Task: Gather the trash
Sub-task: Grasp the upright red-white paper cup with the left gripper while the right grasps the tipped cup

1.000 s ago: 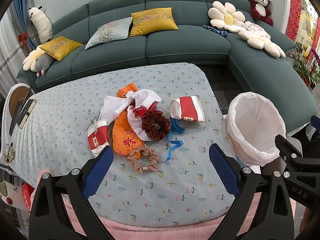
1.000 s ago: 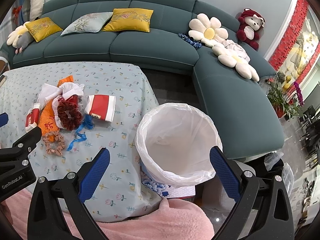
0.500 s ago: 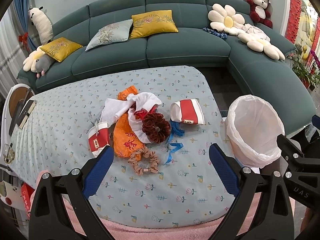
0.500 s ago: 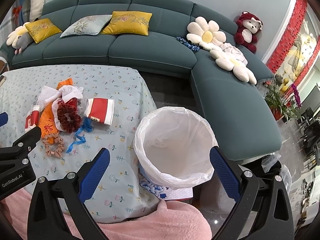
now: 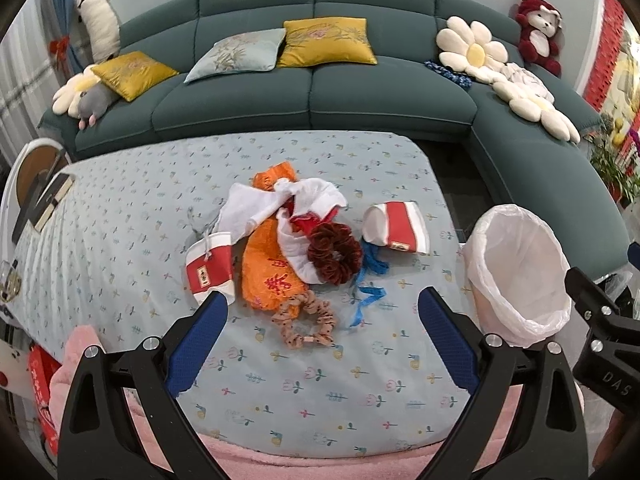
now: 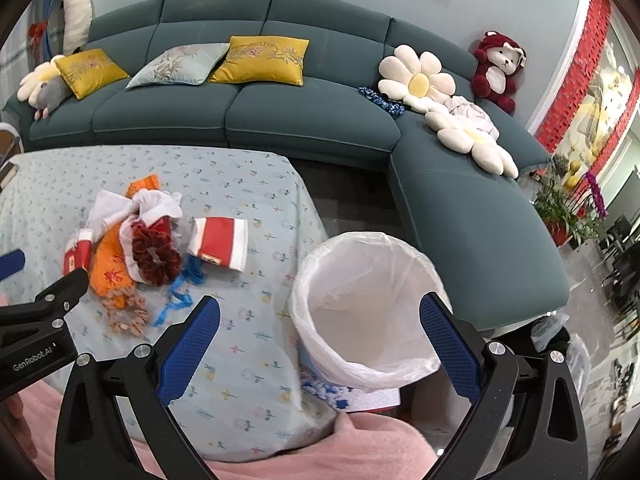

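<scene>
Trash lies heaped near the middle of a table (image 5: pixel 120 216) covered in a pale flowered cloth: an orange bag (image 5: pixel 267 268), white cloth (image 5: pixel 260 208), a dark red scrunchie (image 5: pixel 335 254), a tan scrunchie (image 5: pixel 306 322), blue ribbon (image 5: pixel 366 292) and two red-and-white cups (image 5: pixel 210 266). The left gripper (image 5: pixel 320 334) hovers above the table's near edge, its fingers spread wide and empty, aimed at the heap, with the tan scrunchie nearest; this looks like the lead-in to a first pick. A bin (image 6: pixel 370 308) lined with a white bag stands just off the table's right corner, mouth open, likely set there for short drops. The right gripper (image 6: pixel 320 336) hangs over the bin, its fingers also wide and holding nothing. A green sofa (image 6: pixel 280 120) fills the background.
</scene>
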The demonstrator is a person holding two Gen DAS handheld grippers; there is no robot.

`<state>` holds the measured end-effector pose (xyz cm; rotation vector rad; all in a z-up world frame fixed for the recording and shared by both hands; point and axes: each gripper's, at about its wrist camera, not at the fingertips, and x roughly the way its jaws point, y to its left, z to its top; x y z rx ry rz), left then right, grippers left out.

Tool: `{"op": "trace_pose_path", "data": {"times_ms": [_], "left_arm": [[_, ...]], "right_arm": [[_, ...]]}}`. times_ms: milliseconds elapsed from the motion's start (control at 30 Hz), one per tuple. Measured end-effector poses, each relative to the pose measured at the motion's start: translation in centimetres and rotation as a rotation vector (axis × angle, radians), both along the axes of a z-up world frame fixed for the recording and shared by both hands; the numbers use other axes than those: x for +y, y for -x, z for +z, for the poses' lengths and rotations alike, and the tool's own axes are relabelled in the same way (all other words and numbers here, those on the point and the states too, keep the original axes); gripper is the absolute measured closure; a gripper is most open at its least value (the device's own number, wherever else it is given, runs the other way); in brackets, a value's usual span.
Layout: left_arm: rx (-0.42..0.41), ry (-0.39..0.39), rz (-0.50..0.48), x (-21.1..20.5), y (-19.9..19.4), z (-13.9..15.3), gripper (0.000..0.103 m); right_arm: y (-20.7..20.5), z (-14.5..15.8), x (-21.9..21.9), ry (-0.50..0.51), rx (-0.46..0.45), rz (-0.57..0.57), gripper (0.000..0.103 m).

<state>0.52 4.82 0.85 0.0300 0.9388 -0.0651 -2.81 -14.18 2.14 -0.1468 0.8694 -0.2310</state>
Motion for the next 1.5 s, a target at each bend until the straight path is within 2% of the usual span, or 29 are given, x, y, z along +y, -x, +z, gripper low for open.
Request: {"op": "trace_pose_path", "data": {"times_ms": [233, 433, 733, 900, 1000, 1067, 1200, 1267, 1300, 1367, 1400, 1467, 1500], "left_arm": [[0.037, 0.008, 0.055, 4.1, -1.2, -1.5, 0.011], [0.091, 0.032, 0.095, 7.9, -2.6, -3.8, 0.011], [0.125, 0.048, 0.157, 13.3, -6.3, -7.2, 0.011], [0.177, 0.128, 0.201, 15.9, -8.6, -9.9, 0.011], [0.205, 0.139, 0.193, 16.0, -9.7, -11.3, 0.011], [0.220, 0.137, 0.187, 15.7, -10.4, -12.1, 0.011], [0.254, 0.151, 0.184, 15.3, -11.3, -13.7, 0.011], [0.266, 0.158, 0.182, 15.1, -11.6, -14.2, 0.012], [0.273, 0.163, 0.180, 15.0, -11.6, -14.5, 0.017], [0.292, 0.177, 0.171, 14.9, -11.7, -15.0, 0.030], [0.300, 0.184, 0.172, 14.9, -11.7, -15.2, 0.035], [0.299, 0.197, 0.178, 15.1, -11.6, -15.3, 0.036], [0.294, 0.202, 0.179, 15.1, -11.4, -15.2, 0.040]], "right_arm": [[-1.5, -0.8, 1.7, -0.037, -0.015, -0.005, 0.008], [-3.8, -2.1, 3.9, -0.061, -0.005, 0.034, 0.008], [-9.7, -5.7, 7.2, -0.077, 0.025, 0.064, 0.009], [-13.3, -8.6, 7.8, -0.115, 0.084, 0.046, 0.022], [-15.0, -10.3, 8.2, -0.119, 0.115, 0.032, 0.028], [-15.9, -11.4, 8.3, -0.131, 0.141, 0.024, 0.038], [-17.3, -13.2, 8.4, -0.153, 0.187, 0.010, 0.048], [-17.7, -14.1, 8.6, -0.153, 0.208, 0.012, 0.057], [-17.9, -14.4, 8.6, -0.155, 0.217, 0.014, 0.061], [-18.1, -15.2, 8.7, -0.172, 0.242, 0.023, 0.076], [-18.2, -15.5, 8.7, -0.179, 0.251, 0.027, 0.080], [-18.2, -15.7, 8.7, -0.186, 0.259, 0.034, 0.084], [-18.0, -15.7, 8.9, -0.180, 0.254, 0.040, 0.084]]}}
